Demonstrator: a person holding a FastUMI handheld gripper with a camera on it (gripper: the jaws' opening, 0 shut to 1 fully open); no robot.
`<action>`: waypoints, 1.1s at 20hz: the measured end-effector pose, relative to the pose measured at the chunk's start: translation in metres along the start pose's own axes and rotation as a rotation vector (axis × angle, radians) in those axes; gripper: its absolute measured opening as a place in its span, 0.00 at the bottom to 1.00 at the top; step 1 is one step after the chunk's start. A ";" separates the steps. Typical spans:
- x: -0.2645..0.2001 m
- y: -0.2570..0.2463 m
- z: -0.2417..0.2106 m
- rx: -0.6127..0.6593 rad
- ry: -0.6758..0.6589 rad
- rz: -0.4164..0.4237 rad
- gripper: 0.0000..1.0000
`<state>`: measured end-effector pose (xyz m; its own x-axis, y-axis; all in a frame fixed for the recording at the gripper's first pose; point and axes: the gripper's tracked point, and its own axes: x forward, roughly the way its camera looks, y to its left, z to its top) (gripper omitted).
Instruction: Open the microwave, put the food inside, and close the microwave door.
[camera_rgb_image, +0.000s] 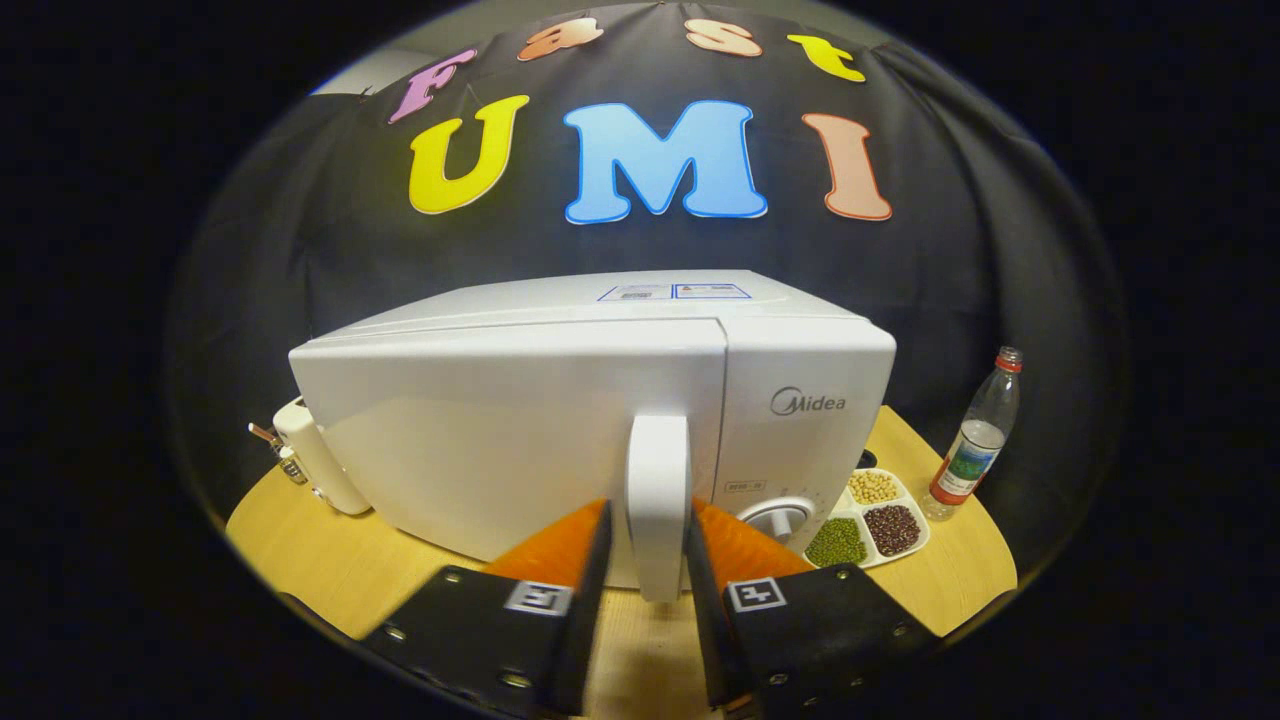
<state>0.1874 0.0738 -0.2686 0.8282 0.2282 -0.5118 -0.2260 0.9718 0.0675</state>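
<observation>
Microwave (520, 430) on the tabletop (330, 560), door (500, 440) apparently shut or only just off its seat; I cannot tell which. The vertical handle (658, 500) stands at the door's right edge, beside the control panel with its dial (778, 517). My gripper (648, 535) has the handle between its jaws: they are narrow, one finger on each side of the bar, and they appear to press on both faces, so I read this as a hold on the handle.

Step in hand, as I judge it: opening the door. To do it well I would keep the hold at mid-bar, where the jaws now sit, and draw back along an arc about the hinge on the door's left edge, not straight toward me, so that the bar does not twist out of the jaws. A slow first pull seems wise, since a stiff latch could drag the whole oven across the tabletop.

Food: a divided tray (868, 528) with pale, dark-red and green beans in separate compartments lies on the tabletop just right of the oven, below the dial and beyond my right finger. It lies on the side away from the hinge and should not meet the door.

Beyond the tray a clear bottle (972, 440) with a red cap stands upright, well apart from the oven. At the oven's left corner stands a white appliance (315, 460), close to the hinge side; a fully swung door might come near it.
</observation>
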 end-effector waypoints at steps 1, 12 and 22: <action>0.002 0.001 0.000 0.007 0.005 -0.008 0.28; -0.029 0.013 -0.012 -0.088 0.006 0.007 0.11; -0.112 0.060 -0.049 -0.050 0.054 0.080 0.20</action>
<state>0.0559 0.1040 -0.2493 0.7782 0.2997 -0.5519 -0.3166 0.9462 0.0673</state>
